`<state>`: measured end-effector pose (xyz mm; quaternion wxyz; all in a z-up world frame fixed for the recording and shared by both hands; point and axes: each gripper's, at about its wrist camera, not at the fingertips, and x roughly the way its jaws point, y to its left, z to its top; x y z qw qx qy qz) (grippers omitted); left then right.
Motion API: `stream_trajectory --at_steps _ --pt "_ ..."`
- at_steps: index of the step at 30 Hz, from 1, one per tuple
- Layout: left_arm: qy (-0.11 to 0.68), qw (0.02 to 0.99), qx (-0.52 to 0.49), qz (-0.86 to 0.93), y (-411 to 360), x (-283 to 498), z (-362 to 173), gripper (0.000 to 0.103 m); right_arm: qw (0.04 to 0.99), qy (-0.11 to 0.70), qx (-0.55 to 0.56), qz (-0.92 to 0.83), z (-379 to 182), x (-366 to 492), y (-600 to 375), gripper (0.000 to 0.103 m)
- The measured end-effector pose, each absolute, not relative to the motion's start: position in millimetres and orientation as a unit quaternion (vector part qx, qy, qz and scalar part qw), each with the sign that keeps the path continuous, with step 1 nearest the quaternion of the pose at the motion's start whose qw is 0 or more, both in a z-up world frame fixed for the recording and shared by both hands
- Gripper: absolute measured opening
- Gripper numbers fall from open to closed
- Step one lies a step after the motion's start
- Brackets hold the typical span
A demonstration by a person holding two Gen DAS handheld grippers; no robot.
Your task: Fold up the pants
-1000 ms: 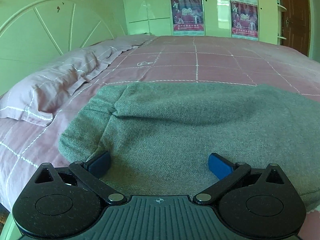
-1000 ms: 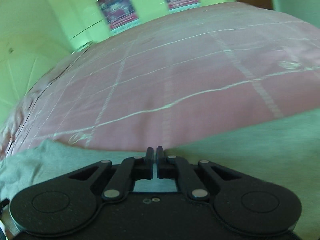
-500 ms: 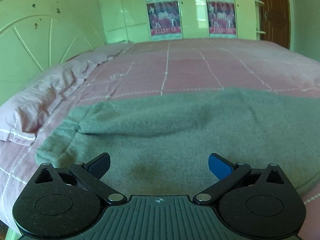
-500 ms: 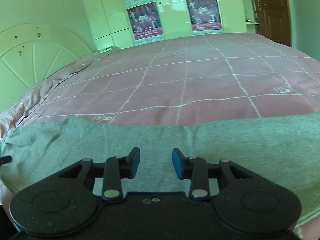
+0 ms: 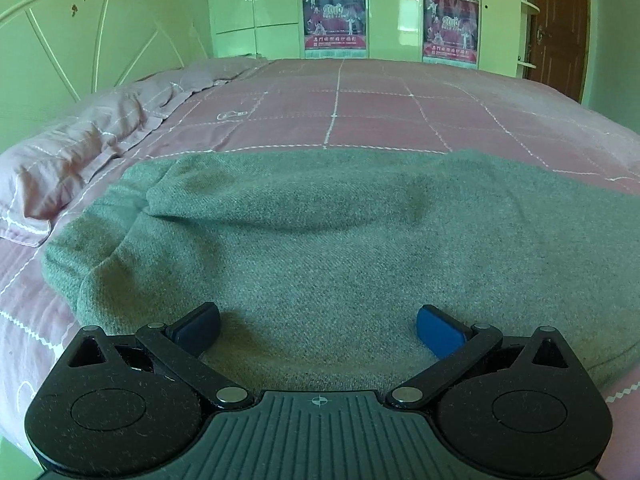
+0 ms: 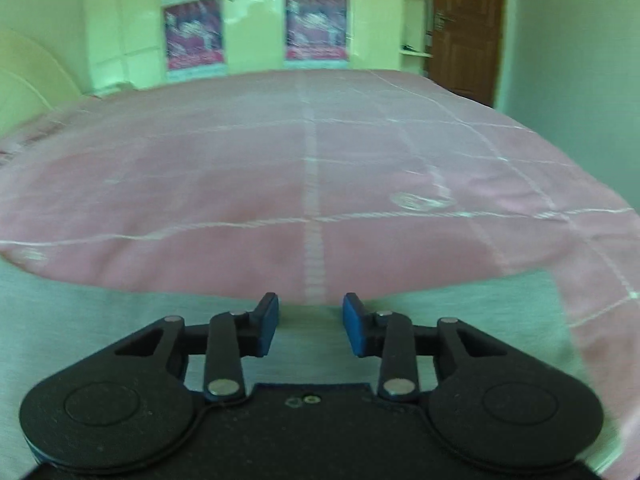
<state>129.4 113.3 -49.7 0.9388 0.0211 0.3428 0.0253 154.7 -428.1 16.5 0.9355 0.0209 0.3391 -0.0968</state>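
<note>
A: Item one, the left hand-held gripper [image 5: 318, 326]?

B: Jaws spread wide, nothing between them. It hovers low over the near edge of the grey pants [image 5: 340, 248], much as it did a second ago, with only a slight shift of aim.

A: Item two, the right hand-held gripper [image 6: 310, 322]?

B: Changed. A second ago its jaws were pressed together; now they stand partly apart and empty, over the far edge of the pants [image 6: 100, 320]. The view is blurred, so the gripper seems to be moving.

A: Meaning for the task?

B: I judge that one fold is laid down and let go: the pants lie doubled, one layer over another, a soft ridge across the middle. Both grippers are free to take new hold for the next fold.

A: Location of the pants?

B: On the pink checked bed cover [image 5: 360, 112], near its front edge, just beside the pillow [image 5: 76, 152] at the left.

A: Containers?

B: None in view. A wardrobe [image 5: 256, 8] with posters [image 5: 335, 16] stands shut beyond the bed; contents hidden.
</note>
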Motion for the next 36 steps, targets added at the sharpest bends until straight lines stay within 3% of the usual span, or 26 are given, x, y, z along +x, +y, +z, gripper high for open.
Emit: stream_trajectory --at_steps 1,2,4,6,9,15,19,22,26,29,36 --pt "0.342 0.939 0.022 0.026 114 130 -49 0.103 0.933 0.341 0.023 -0.110 17 152 -444 0.008" --pt "0.341 0.939 0.024 0.027 113 130 -50 0.103 0.931 0.341 0.023 -0.125 17 147 -456 0.006" --pt "0.336 0.941 0.026 0.028 113 129 -51 0.103 0.927 0.339 0.050 -0.154 25 135 -481 0.008" --pt "0.333 0.942 0.027 0.027 114 130 -51 0.103 0.937 0.303 0.078 -0.157 40 108 -490 0.023" --pt "0.333 0.942 0.026 0.027 115 129 -50 0.103 0.950 0.261 0.113 -0.132 53 57 -492 0.021" --pt "0.319 0.947 0.003 0.037 110 113 -39 0.103 0.912 0.196 0.324 -0.159 34 -25 -524 0.019" --pt "0.334 0.942 0.018 0.030 105 114 -42 0.103 0.871 0.208 0.417 -0.157 6 -25 -544 0.010" --pt "0.335 0.942 0.012 0.028 107 115 -43 0.103 0.856 0.220 0.440 -0.159 -4 -13 -550 0.010" --pt "0.337 0.941 0.010 0.026 108 115 -44 0.103 0.827 0.232 0.483 -0.169 -17 -6 -551 0.014" --pt "0.338 0.941 0.016 0.032 106 118 -43 0.103 0.821 0.222 0.496 -0.172 -19 -13 -546 0.023" --pt "0.320 0.947 -0.008 -0.022 21 115 -20 0.103 0.809 0.221 0.522 -0.158 -30 -13 -543 0.024"
